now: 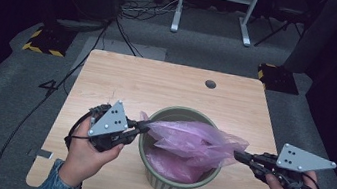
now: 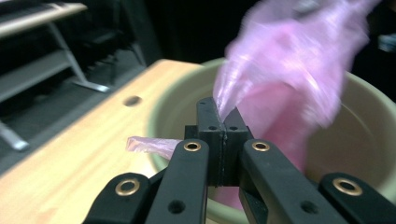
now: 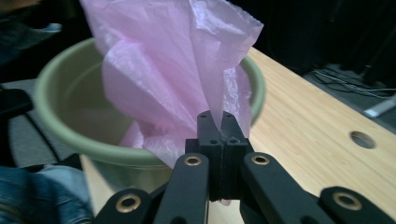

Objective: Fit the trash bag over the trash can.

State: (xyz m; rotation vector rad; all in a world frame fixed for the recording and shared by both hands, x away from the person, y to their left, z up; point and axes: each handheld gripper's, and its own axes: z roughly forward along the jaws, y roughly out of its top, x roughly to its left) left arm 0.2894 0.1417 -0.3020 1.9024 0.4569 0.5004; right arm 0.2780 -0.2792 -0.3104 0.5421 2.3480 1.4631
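High view shows a green bucket [image 1: 175,176] standing on a wooden table [image 1: 168,82], near the person's edge, with a pink plastic bag [image 1: 195,141] partly inside it and partly stretched across its open top. The bag's lower part hangs down into the bucket, while its upper edges reach past the rim on 2 sides. The left gripper [image 1: 141,128] sits at the bucket's left rim, jaws pressed together on a corner of the bag. The right gripper [image 1: 239,156] sits at the right rim, jaws likewise clamped on the bag's opposite edge. Left gripper view shows the pink film [image 2: 280,60] rising from between the closed jaws over the bucket's pale inner wall [image 2: 369,140]. Right gripper view shows the bag [image 3: 173,70] pinched between the closed jaws, above the bucket's rim [image 3: 60,135].
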